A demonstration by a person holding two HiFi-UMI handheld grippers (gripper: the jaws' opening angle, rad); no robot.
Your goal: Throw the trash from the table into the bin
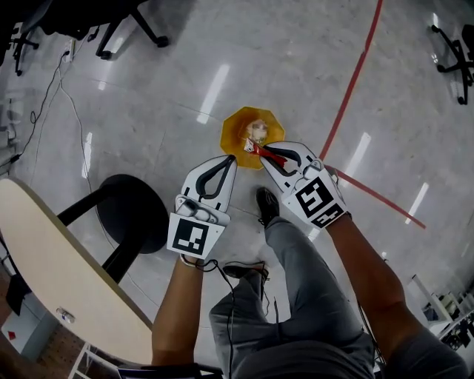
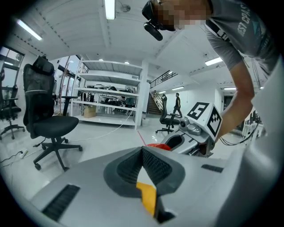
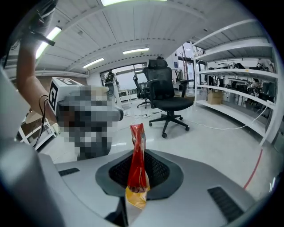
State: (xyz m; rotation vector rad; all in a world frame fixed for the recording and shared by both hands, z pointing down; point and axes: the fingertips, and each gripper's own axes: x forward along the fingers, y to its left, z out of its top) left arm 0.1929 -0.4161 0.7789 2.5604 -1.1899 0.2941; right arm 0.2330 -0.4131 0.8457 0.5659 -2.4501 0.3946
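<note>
Your right gripper [image 1: 269, 158] was clamped on the red wrapper [image 3: 137, 153], over the bin [image 1: 231, 138] at upper centre; releasing only once squarely above its mouth looked wisest; left gripper [image 1: 222, 166] was closed, empty.

I see a glossy grey floor [image 1: 296, 66], with a red floor line [image 1: 355, 74] running just right of the right gripper [image 1: 268, 154]. A black round stool [image 1: 133, 211] and a pale tabletop [image 1: 59, 274] sit left of the left gripper [image 1: 230, 160]. Ahead of that gripper stand a black office chair [image 2: 49, 124] and white shelving [image 2: 111, 102], under ceiling strip lights [image 2: 109, 9].
</note>
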